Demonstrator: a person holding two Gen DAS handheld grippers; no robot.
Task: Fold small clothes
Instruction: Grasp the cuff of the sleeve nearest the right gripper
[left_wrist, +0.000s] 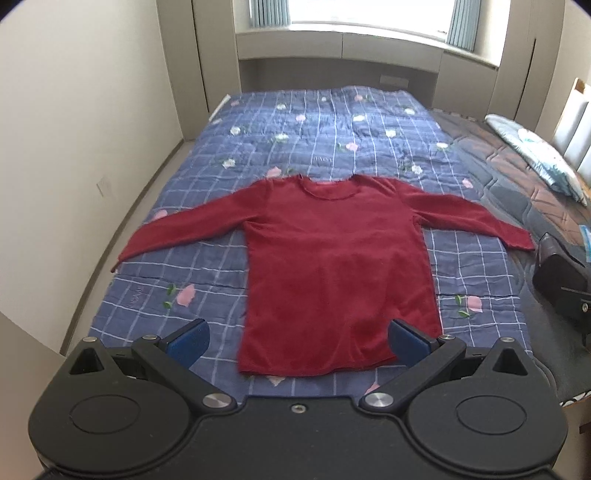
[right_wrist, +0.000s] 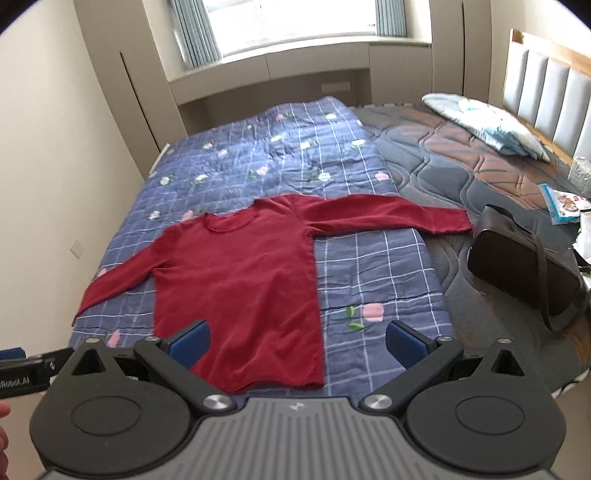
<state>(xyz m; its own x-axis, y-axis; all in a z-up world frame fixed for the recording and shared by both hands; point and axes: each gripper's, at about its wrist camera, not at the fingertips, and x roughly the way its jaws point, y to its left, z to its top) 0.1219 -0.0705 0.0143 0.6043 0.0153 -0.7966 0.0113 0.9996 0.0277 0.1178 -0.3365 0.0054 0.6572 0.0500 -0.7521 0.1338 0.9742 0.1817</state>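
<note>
Garment: red long-sleeved top (left_wrist: 332, 266), lying flat and face up on the blue checked quilt (left_wrist: 207, 280), neckline toward the window, hem toward both cameras, sleeves spread out to either side.
Surface: quilt covers the near part of the bed; bare quilted mattress (right_wrist: 461, 166) shows to the right, with a dark bag (right_wrist: 524, 266) on it just beyond the right cuff.
Left gripper (left_wrist: 297, 341): fingers wide apart, holding nothing, hovering above the hem edge; the hem shows between the two blue pads.
Right gripper (right_wrist: 297, 343): fingers also wide apart and empty, above the hem's right corner, which shows between its pads.
Fold progress: judged not yet begun, since body and both sleeves lie fully spread.
Handling: looks like a soft, light, fuzzy knit; it should drape and sag rather than hold a crease, and it may drag the quilt's surface if pulled sideways.
Where to grip: probably a sleeve cuff or shoulder seam first, to bring each sleeve across the chest; afterwards the two hem corners, one per gripper, to lift the bottom toward the neckline.
Risk: pinching quilt along with the thin fabric; a single-layer pinch could let the back layer lag and wrinkle.
</note>
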